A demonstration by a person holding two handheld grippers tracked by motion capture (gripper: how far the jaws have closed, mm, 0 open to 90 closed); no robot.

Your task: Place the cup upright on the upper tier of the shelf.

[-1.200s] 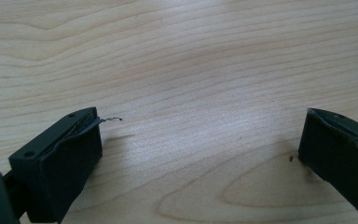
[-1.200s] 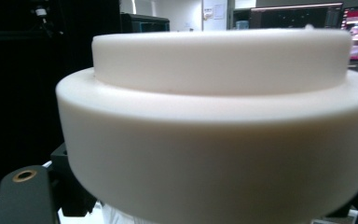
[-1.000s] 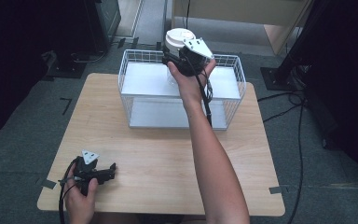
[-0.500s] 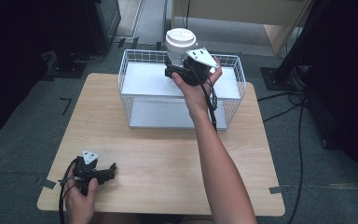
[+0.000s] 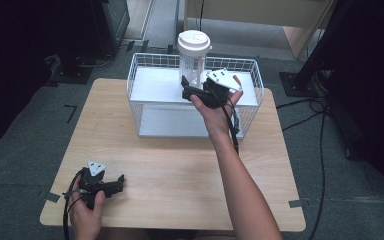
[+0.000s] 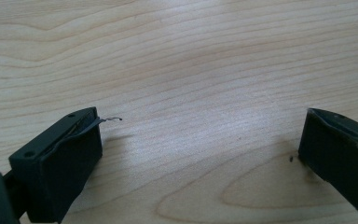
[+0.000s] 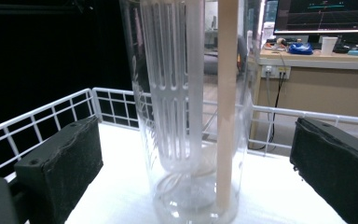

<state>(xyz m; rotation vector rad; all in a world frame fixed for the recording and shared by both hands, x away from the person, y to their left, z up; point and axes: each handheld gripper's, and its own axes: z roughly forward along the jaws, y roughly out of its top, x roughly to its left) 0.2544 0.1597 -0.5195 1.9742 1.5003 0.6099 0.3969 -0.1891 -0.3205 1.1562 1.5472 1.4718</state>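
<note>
Tumbler (image 7: 193, 107) of clear plastic, tall and capped with a white lid (image 5: 194, 43), stands upright on the white floor of a wire basket (image 5: 246, 107) at the far side of the desk (image 5: 180, 170), as the right hand-held gripper (image 5: 186, 86) is held at its side. In the right gripper view the vessel rises squarely between the two black jaws, which are spread wide with clear daylight on either side and touch nothing; a slotted white inner tube (image 7: 175, 84) and a pale straw (image 7: 227, 102) run down its middle. From above, the gripper comes in over the basket's near rim, level with the tumbler's lower half, just short of it.

Risk, by the look of things, lies in the vessel's height and its slick wall: a squeeze set low or off-centre could tip it against the wire, and a push forward before the jaws meet could slide it along the white liner. The basket rim close under the hand could also catch the trailing cable or the wrist if the tumbler is drawn out at a slant.

Left hand-held gripper (image 5: 111, 184) rests at the near left corner of the desk, well apart from the basket, its jaws likewise spread over bare wood.
</note>
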